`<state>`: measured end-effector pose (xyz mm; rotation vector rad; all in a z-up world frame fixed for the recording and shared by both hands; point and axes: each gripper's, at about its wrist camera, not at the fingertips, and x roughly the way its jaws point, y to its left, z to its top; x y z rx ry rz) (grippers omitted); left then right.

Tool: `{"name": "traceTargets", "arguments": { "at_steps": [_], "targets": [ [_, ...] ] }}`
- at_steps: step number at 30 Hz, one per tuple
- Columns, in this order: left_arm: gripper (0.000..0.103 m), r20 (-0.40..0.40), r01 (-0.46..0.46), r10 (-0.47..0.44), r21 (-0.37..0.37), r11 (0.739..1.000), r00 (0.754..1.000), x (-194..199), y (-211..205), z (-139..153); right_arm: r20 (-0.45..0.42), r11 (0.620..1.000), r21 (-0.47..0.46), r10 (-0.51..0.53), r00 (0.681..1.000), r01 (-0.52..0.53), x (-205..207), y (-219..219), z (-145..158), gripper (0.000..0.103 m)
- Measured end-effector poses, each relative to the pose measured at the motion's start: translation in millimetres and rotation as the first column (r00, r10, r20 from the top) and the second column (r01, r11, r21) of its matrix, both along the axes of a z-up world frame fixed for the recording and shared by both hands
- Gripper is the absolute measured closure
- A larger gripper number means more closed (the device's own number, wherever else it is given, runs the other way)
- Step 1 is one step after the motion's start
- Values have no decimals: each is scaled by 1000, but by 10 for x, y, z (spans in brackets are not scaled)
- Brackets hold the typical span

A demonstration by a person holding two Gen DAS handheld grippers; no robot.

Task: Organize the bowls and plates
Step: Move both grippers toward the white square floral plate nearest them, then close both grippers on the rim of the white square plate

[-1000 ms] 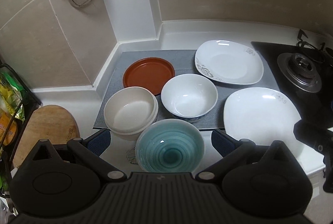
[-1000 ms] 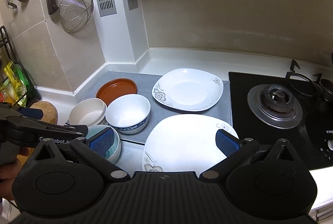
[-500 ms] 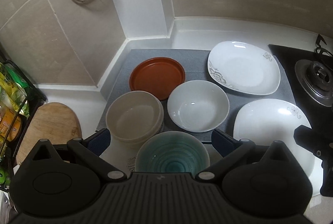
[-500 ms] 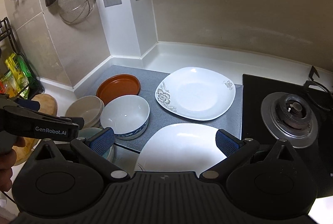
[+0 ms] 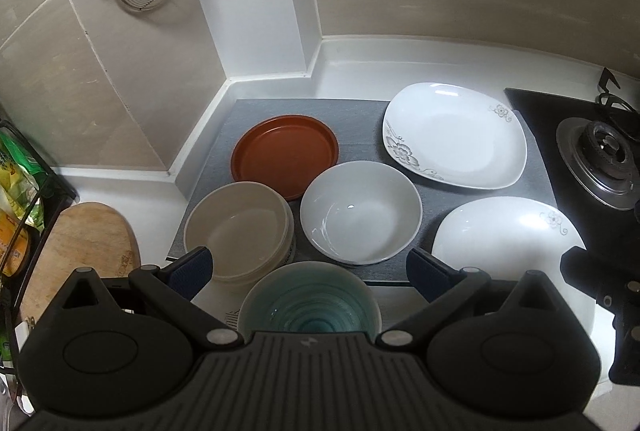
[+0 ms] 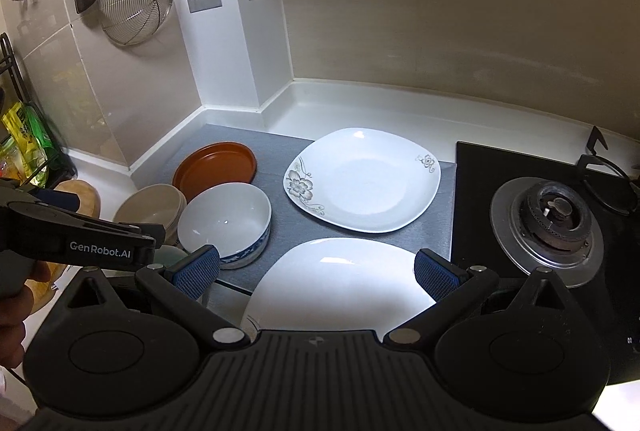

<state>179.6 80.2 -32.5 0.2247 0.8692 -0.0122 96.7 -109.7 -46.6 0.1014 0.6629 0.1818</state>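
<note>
Both hand-held grippers have drifted left and lower over the past second, so the dishes now sit nearer to the fingers and more to the right in each view. On the left, the hand-held gripper [image 5: 308,267] hangs with its jaws spread wide and empty, and the teal bowl [image 5: 310,301] sits directly between and just below its blue pads, on the white worktop [image 5: 420,67]. Just beyond the left pad rests the stack of beige bowls [image 5: 238,229], touching the white bowl [image 5: 362,211] beside it on the grey mat [image 5: 360,147]. Behind them lies the brown plate [image 5: 286,161], partly tucked behind the beige stack's rim.

The right hand-held gripper [image 6: 316,271] is likewise wide open and holds nothing; the near white plate [image 6: 340,275] lies between its pads, straddling the mat's front edge. A second, flower-patterned white plate [image 6: 362,179] sits farther back on the mat, close to but apart from the near one. To the right is the black hob with its gas burner [image 6: 554,215]. A wire strainer [image 6: 136,3] hangs on the tiled wall, and a wooden board [image 5: 80,243] lies at far left.
</note>
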Motion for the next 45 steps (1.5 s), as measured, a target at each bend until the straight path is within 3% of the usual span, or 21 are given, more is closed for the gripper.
{"name": "traceTargets", "arguments": {
  "at_steps": [15, 27, 31, 35, 40, 45],
  "targets": [
    [0, -9, -11, 11, -20, 1000, 1000, -37, 70, -15, -9, 1000, -5, 15, 1000, -15, -18, 56, -13, 0],
    [0, -95, -109, 101, -84, 991, 990, 56, 533, -172, -59, 1000, 20, 25, 998, -24, 84, 145, -141, 0],
    [0, -102, -33, 27, -61, 998, 994, 46, 526, -222, -91, 1000, 14, 13, 996, -11, 108, 148, -239, 0],
    [0, -95, 84, -93, -93, 992, 991, 24, 357, -232, -140, 997, 48, -46, 989, 53, 113, 16, -341, 0],
    [0, -86, 248, -262, -144, 958, 961, -9, 1, -280, -189, 986, 60, -144, 971, 157, 35, -249, -487, 0],
    [0, -87, 355, -372, -167, 920, 924, -22, -345, -399, -200, 974, 57, -206, 958, 221, -120, -492, -610, 0]
  ]
}}
